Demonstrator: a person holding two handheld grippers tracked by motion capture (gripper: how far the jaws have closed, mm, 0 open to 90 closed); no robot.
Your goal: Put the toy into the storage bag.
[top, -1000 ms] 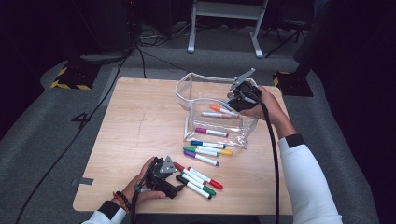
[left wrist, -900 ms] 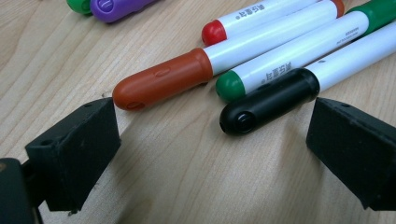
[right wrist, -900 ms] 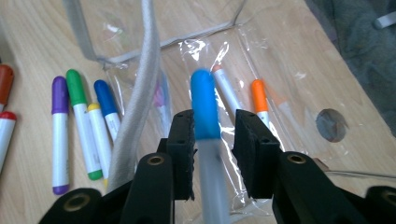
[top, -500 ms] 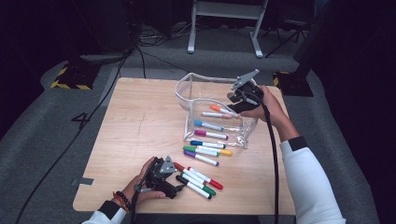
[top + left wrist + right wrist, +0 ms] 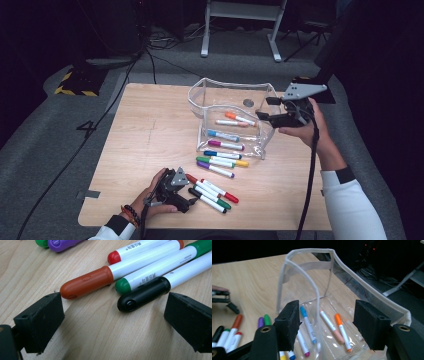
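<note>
A clear plastic pouch (image 5: 229, 82) stands open on the wooden table (image 5: 150, 130), holding several markers (image 5: 235, 119). My right gripper (image 5: 266, 109) hovers at the pouch's right rim, open and empty. In the right gripper view my right gripper (image 5: 327, 322) has its jaws astride the pouch's near edge (image 5: 316, 300), with blue, peach and orange markers (image 5: 342, 330) below. My left gripper (image 5: 190, 195) rests near the front edge, open. In the left gripper view my left gripper (image 5: 113, 317) faces a black-capped marker (image 5: 142, 293) and a brown-capped marker (image 5: 87, 282), touching neither.
More markers (image 5: 220, 162) lie in a row in front of the pouch. Green-capped (image 5: 150, 272) and red-capped (image 5: 140, 250) markers lie beside the black one. Cables and a metal stand (image 5: 240, 25) sit on the floor beyond the table.
My right gripper has drawn back to the right, from over the pouch's opening to its right rim. The left gripper has stayed put.
</note>
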